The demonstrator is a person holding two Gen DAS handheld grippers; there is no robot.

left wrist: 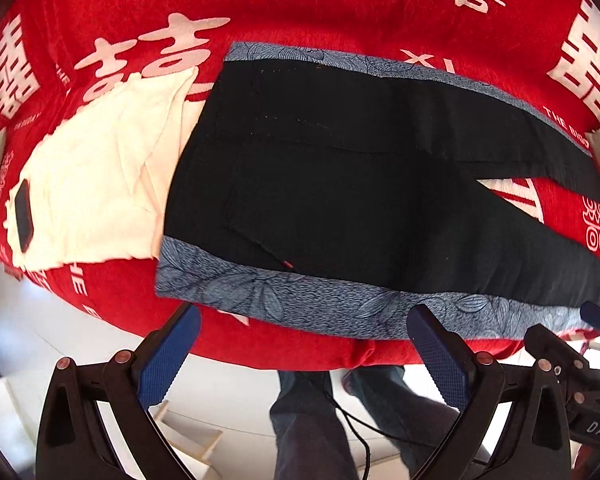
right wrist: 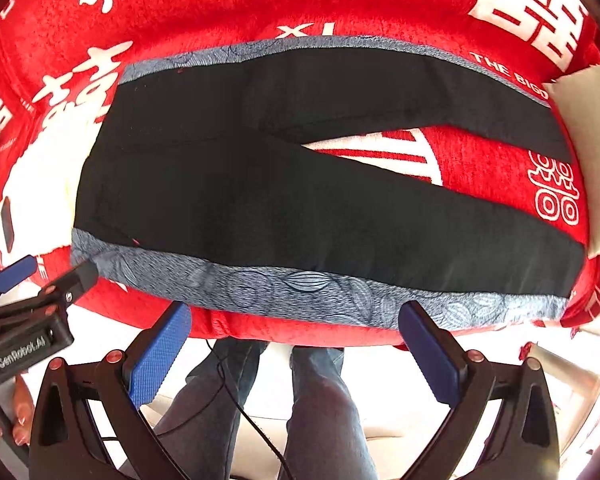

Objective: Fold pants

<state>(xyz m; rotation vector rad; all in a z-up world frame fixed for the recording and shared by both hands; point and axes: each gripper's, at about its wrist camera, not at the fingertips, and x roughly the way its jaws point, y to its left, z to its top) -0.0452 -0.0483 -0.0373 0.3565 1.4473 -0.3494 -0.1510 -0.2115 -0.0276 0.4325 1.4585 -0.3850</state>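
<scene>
Two grippers are held at the near edge of the red cloth (left wrist: 308, 12), both with their jaws spread wide and holding nothing. The left gripper (left wrist: 304, 344) hovers off the near edge below the waist end of the pants (left wrist: 340, 184). The right gripper (right wrist: 296, 336) hovers off the same edge, further right along the near leg.

The pants are black with a blue-grey patterned band (right wrist: 300, 288) along each outer seam. They lie flat on the red cloth with white printing. Their long axis runs left to right: the waist points left and the two legs point right. The legs are spread apart in a narrow V, with red cloth visible between them. The near band lies just beyond the fingertips of both grippers.

At the left, a cream cloth (left wrist: 96, 184) lies beside the waist, its edge tucked under the pants. A small black object (left wrist: 23, 216) rests on the cream cloth.
</scene>
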